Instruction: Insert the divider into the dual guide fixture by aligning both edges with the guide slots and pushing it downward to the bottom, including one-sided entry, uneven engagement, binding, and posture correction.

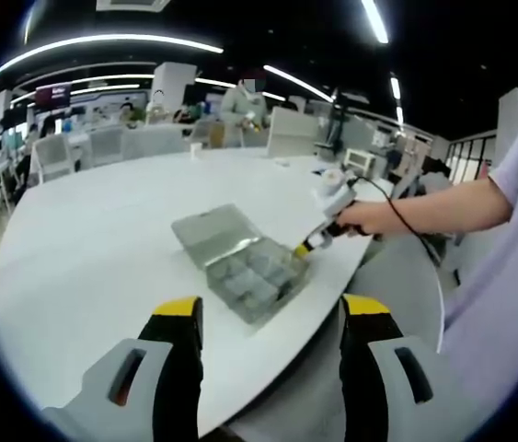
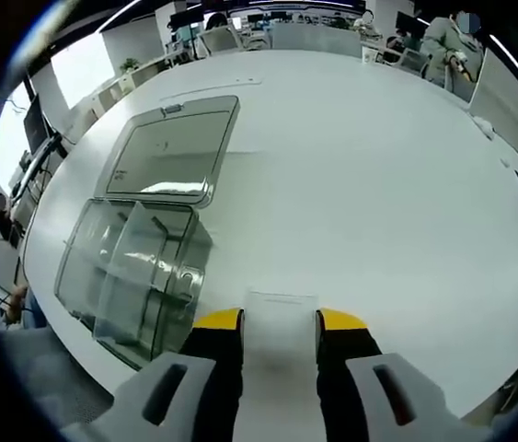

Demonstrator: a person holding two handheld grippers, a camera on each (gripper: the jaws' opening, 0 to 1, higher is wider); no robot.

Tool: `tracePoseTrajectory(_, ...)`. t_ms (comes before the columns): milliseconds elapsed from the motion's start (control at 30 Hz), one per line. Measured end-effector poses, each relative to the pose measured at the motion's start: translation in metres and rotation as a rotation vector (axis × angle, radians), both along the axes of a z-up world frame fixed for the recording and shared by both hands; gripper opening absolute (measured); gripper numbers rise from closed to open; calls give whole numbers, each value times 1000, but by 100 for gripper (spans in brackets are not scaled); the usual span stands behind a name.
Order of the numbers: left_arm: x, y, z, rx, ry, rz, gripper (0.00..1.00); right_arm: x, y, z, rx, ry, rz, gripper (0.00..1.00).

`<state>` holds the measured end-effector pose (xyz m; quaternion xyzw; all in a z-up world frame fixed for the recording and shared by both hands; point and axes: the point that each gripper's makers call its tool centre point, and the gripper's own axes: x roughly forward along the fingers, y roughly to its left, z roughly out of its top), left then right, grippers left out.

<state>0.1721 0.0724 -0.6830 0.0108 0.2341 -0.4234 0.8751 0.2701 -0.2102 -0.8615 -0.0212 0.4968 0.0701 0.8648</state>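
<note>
Two grippers: right gripper (image 2: 279,322) clamps clear flat plastic divider (image 2: 279,345) beside clear lidded compartment box (image 2: 139,267), ready for slots.
Left gripper (image 1: 272,313): wide, empty, held back on white round table (image 1: 102,239).

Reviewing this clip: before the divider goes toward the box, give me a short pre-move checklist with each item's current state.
1. Divider held between the right hand-held gripper's jaws: ok.
2. Clear compartment box open, lid laid back flat on the table: ok.
3. Divider over the guide slots: not ok, it is beside the box.
4. Target slots free of other dividers: cannot tell.
5. Left hand-held gripper open and off the box: ok.
</note>
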Motion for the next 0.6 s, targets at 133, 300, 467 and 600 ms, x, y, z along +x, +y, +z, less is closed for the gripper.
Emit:
tracePoseTrajectory(133,1,-1,-1,-1,3,0,58,0,-1,4,4,-12,8,26)
tracePoseTrajectory(300,2,-2,-1,-4,7,0,57,0,-1,11,17,-36,11,26)
tracePoseTrajectory(467,4,-4,-2,-7,10,-4,57,0,-3,18,12,-69,37,26)
tracePoseTrajectory(600,5,-6,-1,-11,13,-4,58,-4,-2,28,20,-101,51,26)
